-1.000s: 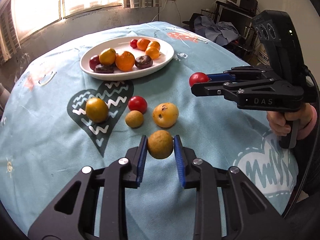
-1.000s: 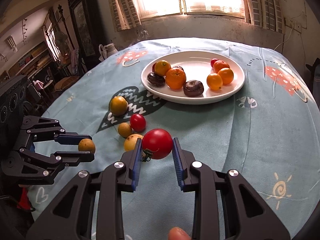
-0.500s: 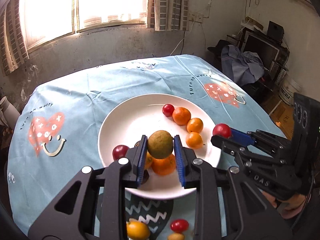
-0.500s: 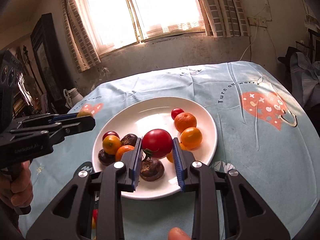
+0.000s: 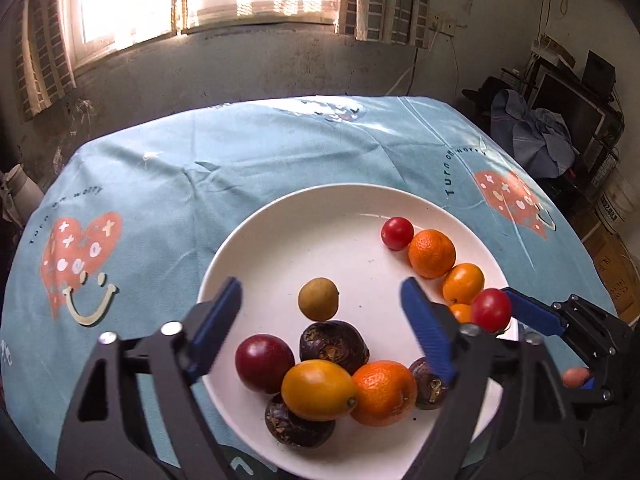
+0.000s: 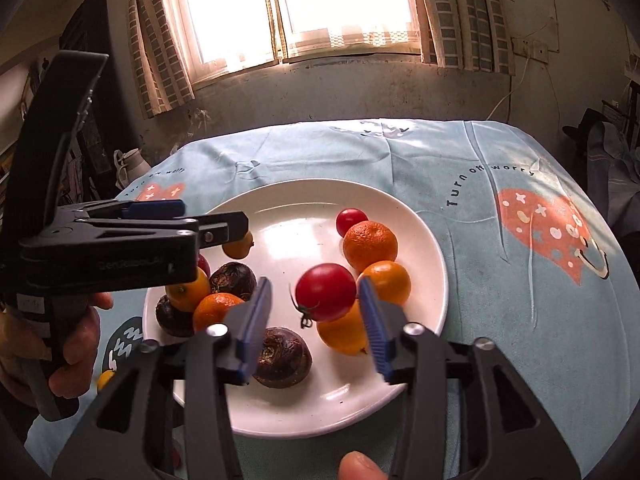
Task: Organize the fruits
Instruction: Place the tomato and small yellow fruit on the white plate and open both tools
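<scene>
A white plate (image 5: pixel 280 232) holds several fruits: oranges, dark passion fruits, a small red tomato (image 5: pixel 397 233) and a yellow-orange fruit (image 5: pixel 318 390). My left gripper (image 5: pixel 320 296) hangs over it, its jaws opening wide. The brown-green fruit (image 5: pixel 318 298) lies free between them, clear of both pads. My right gripper (image 6: pixel 314 296) is over the plate's right half (image 6: pixel 424 240), its jaws opening. The big red tomato (image 6: pixel 326 292) is between them, with a gap on its left side. In the right wrist view the left gripper (image 6: pixel 210 214) reaches in from the left above the brown-green fruit (image 6: pixel 238 246).
A light blue tablecloth (image 5: pixel 168 184) with heart prints covers the round table. A yellow fruit (image 6: pixel 106 378) lies on the cloth below the plate. A person's hand (image 6: pixel 68 344) grips the left handle. A white jug (image 6: pixel 130 166) stands past the far-left edge and clutter (image 5: pixel 560 128) at the right.
Both grippers came forward from above the cloth to above the plate. Both sets of jaws have opened. The brown-green fruit and the big tomato are let go.
</scene>
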